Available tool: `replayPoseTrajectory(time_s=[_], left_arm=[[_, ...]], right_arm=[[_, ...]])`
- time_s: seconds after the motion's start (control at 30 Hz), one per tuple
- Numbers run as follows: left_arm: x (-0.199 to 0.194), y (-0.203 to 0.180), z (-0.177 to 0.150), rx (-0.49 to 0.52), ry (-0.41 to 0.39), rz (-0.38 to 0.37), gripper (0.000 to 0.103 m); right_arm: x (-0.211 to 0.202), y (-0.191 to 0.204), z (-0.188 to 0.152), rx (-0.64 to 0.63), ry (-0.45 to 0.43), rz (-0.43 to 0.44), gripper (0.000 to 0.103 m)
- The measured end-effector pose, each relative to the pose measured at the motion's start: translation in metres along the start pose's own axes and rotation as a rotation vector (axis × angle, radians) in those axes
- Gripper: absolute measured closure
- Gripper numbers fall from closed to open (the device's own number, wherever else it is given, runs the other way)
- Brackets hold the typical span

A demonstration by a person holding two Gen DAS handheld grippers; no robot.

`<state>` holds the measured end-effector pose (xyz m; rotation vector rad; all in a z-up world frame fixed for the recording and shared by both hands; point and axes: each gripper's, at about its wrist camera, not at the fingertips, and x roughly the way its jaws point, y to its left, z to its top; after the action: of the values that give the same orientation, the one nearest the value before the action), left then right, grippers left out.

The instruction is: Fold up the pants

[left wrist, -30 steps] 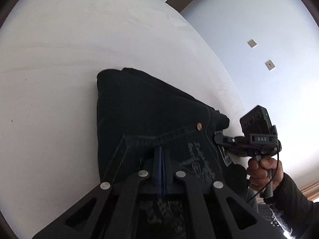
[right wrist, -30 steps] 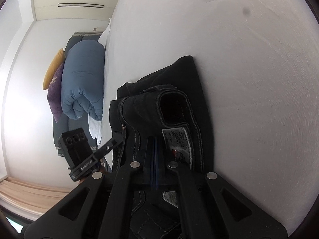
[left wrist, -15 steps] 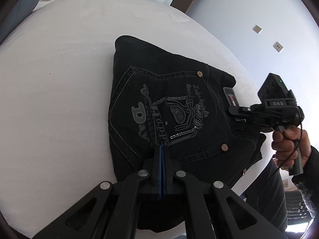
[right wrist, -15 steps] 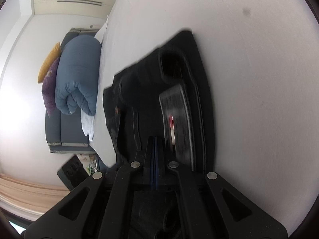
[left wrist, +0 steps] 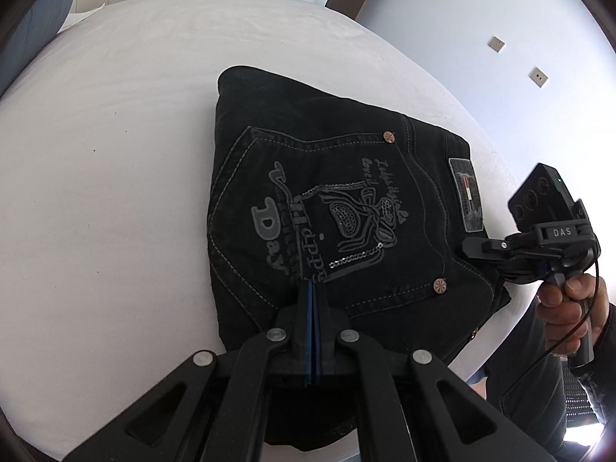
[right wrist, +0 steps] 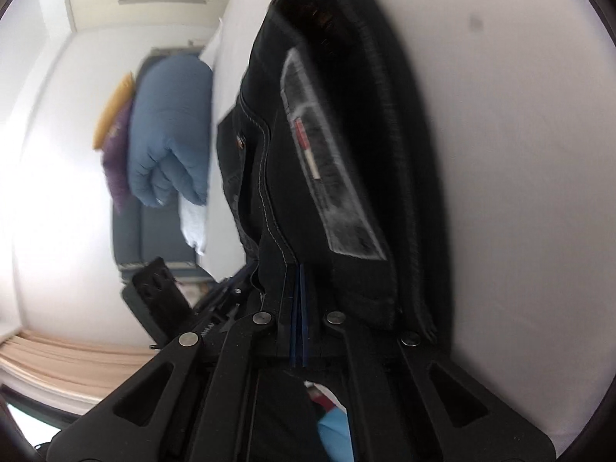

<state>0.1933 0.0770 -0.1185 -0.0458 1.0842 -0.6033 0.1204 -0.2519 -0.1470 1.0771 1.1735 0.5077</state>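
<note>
pants (left wrist: 327,215): lying folded on white bed (left wrist: 115,154), pocket side up
left gripper (left wrist: 312,288): closed, pinching near edge of pants
right gripper (right wrist: 298,273): closed, gripping waistband at right

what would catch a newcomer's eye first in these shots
The folded black denim pants lie in the middle of the white bed surface, back pocket up, with grey "Happy Day" lettering and a sequinned bow. The left tongs are closed at the near edge, the right tongs at the waistband by the grey brand patch. From the right wrist, a blue rolled duvet sits beyond the bed.
</note>
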Motion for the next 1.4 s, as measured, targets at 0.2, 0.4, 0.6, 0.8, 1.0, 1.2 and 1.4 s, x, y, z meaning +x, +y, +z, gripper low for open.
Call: replayPoseTrajectory(time_s=[0.2,0.4,0.6,0.8,1.0,1.2,1.4], left_arm=[[-0.002,0.001,0.000,-0.005,0.004,-0.009,0.101],[-0.041,0.000,0.025,0.000,-0.034,-0.030,0.101],[-0.011,0.031,0.085,-0.120,0.009,-0.292,0.101],[0.057,0.044,0.095,-0.176,0.105,-0.314,0.100],[0.052,0.065,0.080,-0.245,0.066,-0.403,0.098],[0.012,0.070,0.058,-0.220,0.034,-0.332,0.098],[-0.022,0.041,0.052,-0.164,0.001,-0.448,0.042]], right_arm=[[-0.037,-0.005,-0.022,-0.014,-0.065,-0.077,0.103],[-0.066,0.034,-0.021,-0.083,-0.119,-0.074,0.097],[-0.025,0.070,0.034,-0.155,-0.046,0.031,0.097],[0.013,0.036,0.093,-0.048,-0.037,-0.047,0.103],[-0.040,-0.013,0.097,0.023,-0.135,-0.019,0.103],[-0.106,-0.032,0.062,0.040,-0.216,-0.103,0.095],[-0.096,-0.005,0.037,-0.046,-0.139,-0.099,0.085]])
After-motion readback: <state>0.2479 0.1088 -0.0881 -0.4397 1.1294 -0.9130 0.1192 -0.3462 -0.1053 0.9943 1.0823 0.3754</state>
